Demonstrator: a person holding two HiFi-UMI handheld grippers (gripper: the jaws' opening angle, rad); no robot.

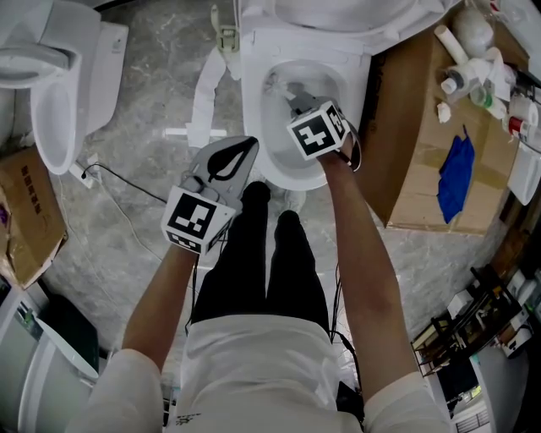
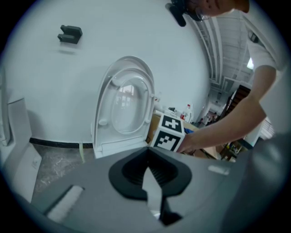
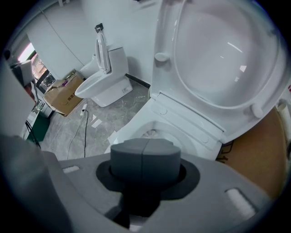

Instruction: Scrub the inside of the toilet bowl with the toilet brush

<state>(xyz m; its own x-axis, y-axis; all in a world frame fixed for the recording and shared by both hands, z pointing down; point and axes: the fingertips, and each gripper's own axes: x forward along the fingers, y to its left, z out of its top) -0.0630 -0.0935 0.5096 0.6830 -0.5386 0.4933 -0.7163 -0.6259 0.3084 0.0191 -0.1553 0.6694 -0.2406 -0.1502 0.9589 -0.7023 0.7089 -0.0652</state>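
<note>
Much of the inside of the white ceramic toilet bowl [image 1: 269,139] lies hidden under the right gripper [image 1: 297,98] and its marker cube. The raised white toilet lid [image 1: 338,15] runs off the top edge. The small white bottles [image 1: 473,32] on the brown cardboard box [image 1: 414,127] are too small to tell apart.

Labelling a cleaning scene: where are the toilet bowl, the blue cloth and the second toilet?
toilet bowl [image 1: 296,176]: head view, front rim.
blue cloth [image 1: 456,178]: head view, its middle.
second toilet [image 1: 55,118]: head view, bowl.
</note>
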